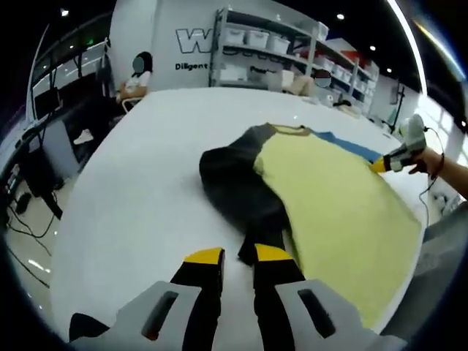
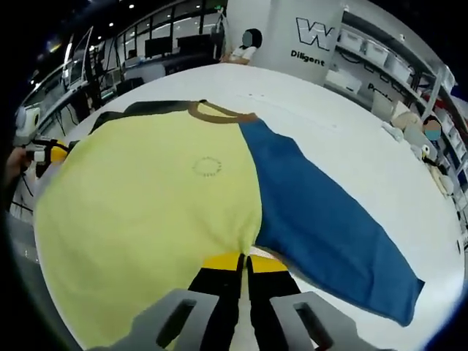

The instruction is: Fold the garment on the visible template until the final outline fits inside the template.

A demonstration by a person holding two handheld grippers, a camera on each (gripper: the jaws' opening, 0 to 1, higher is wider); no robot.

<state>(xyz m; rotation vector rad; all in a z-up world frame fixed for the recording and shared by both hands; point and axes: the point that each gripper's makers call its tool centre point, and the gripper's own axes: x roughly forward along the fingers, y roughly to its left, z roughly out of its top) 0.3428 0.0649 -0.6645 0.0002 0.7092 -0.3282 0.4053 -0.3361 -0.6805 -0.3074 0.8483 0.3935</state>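
A shirt lies flat on the white table (image 1: 146, 183), with a yellow body (image 1: 336, 197), a dark grey sleeve (image 1: 234, 183) and a blue sleeve (image 2: 322, 219). My left gripper (image 1: 238, 256) is open at the near end of the dark sleeve, whose cuff touches the right-hand fingertip (image 1: 272, 254). My right gripper (image 2: 245, 262) is shut on the shirt where the yellow body (image 2: 161, 197) meets the blue sleeve. The right gripper (image 1: 395, 157) also appears across the shirt, held by a hand. At the left edge of the right gripper view, the left gripper (image 2: 44, 152) sits by the shirt's side.
Metal shelves (image 1: 263, 51) with white bins stand beyond the table's far edge. A person (image 1: 135, 80) sits at the back, beside desks with monitors (image 1: 51, 95). The table's rounded edge (image 1: 66, 241) drops to the floor on the left.
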